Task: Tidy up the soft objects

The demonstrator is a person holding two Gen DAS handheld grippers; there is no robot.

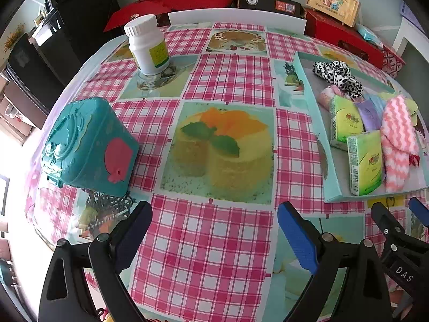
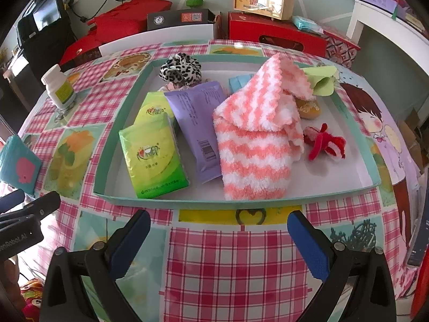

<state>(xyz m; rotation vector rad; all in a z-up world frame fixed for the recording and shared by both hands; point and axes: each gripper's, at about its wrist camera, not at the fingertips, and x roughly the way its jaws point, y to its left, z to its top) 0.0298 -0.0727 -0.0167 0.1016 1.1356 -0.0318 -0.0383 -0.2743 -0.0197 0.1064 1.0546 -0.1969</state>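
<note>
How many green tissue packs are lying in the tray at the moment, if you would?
2. One green tissue pack lies at the front left of the tray; the other sits just behind it, partly covered. More may be hidden under the striped sock.

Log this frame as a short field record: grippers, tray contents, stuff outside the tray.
left gripper: open, empty, over the tablecloth
right gripper: open, empty, just short of the tray's near rim
tray: teal rim, white floor, on the table
in tray: pink-white fuzzy sock, two green tissue packs, purple pack, leopard scrunchie, red plush item
outside tray: teal box, white bottle
stacking: sock lies partly over the purple pack
</note>
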